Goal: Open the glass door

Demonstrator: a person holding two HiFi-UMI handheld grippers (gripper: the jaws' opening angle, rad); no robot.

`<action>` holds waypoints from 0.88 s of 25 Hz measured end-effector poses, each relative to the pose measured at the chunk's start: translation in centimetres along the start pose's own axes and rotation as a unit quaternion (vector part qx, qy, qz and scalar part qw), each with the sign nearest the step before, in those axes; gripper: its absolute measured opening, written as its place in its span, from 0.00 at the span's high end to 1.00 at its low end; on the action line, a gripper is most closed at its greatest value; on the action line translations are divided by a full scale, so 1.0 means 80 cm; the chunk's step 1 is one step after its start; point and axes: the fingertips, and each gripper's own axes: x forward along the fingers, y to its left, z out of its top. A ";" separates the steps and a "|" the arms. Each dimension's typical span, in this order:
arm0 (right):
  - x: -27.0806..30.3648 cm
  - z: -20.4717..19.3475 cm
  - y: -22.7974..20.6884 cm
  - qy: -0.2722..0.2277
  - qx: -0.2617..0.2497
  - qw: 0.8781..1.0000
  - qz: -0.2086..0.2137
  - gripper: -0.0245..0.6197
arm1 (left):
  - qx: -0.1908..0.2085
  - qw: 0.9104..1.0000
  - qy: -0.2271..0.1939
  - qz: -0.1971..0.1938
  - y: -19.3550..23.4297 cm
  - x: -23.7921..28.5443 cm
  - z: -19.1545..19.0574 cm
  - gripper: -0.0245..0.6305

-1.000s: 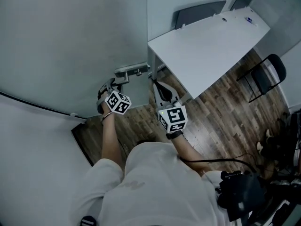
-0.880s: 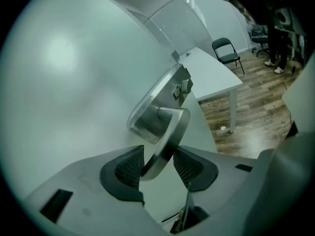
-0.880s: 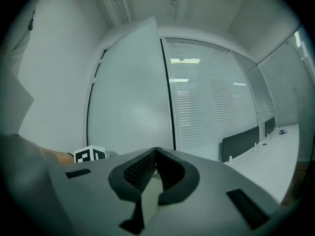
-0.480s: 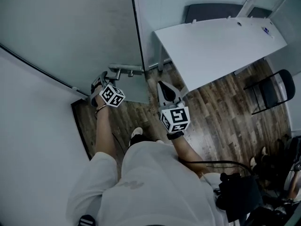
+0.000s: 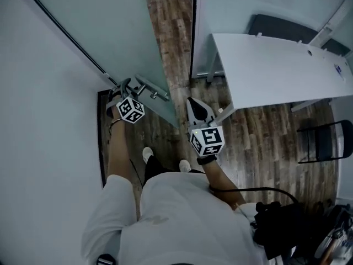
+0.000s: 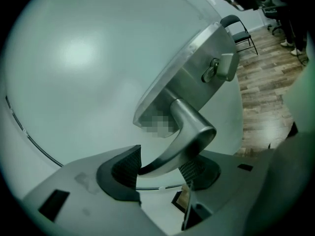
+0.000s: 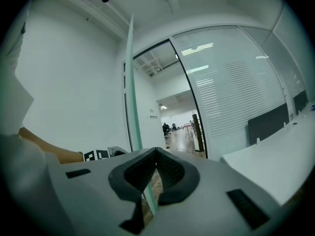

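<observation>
Head view: glass door (image 5: 105,26) stood swung open, angled toward the wall at left. Left gripper (image 5: 120,88) was at its handle (image 5: 148,89). Right gripper (image 5: 194,105) hung clear of the handle, near the door's free edge and the white table (image 5: 276,65).
Left gripper view: jaws had just been opening, with the lever between the pads, grip released.
Right gripper view: jaws clenched together on nothing, door edge upright just ahead.

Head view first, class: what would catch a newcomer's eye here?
The frosted glass door stands open at upper left. Its silver lever handle lies between the jaws of the left gripper, which have just been opening. The shut, empty right gripper sits near a white desk.
</observation>
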 end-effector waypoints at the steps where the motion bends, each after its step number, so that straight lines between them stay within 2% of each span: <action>1: 0.001 0.003 0.007 -0.001 -0.002 1.000 0.009 0.96 | 0.002 1.000 0.003 -0.001 -0.002 -0.009 -0.008 0.66; 8: 0.012 -0.002 0.090 0.009 -0.028 0.997 0.075 0.96 | -0.005 1.000 -0.019 -0.001 -0.014 -0.072 -0.068 0.63; 15: 0.027 -0.018 0.200 0.016 -0.046 0.991 0.124 0.96 | 0.019 0.999 -0.037 -0.010 -0.018 -0.111 -0.121 0.63; 22: 0.043 -0.023 0.271 0.014 -0.049 0.991 0.122 0.96 | 0.019 0.997 -0.073 -0.011 -0.020 -0.145 -0.164 0.61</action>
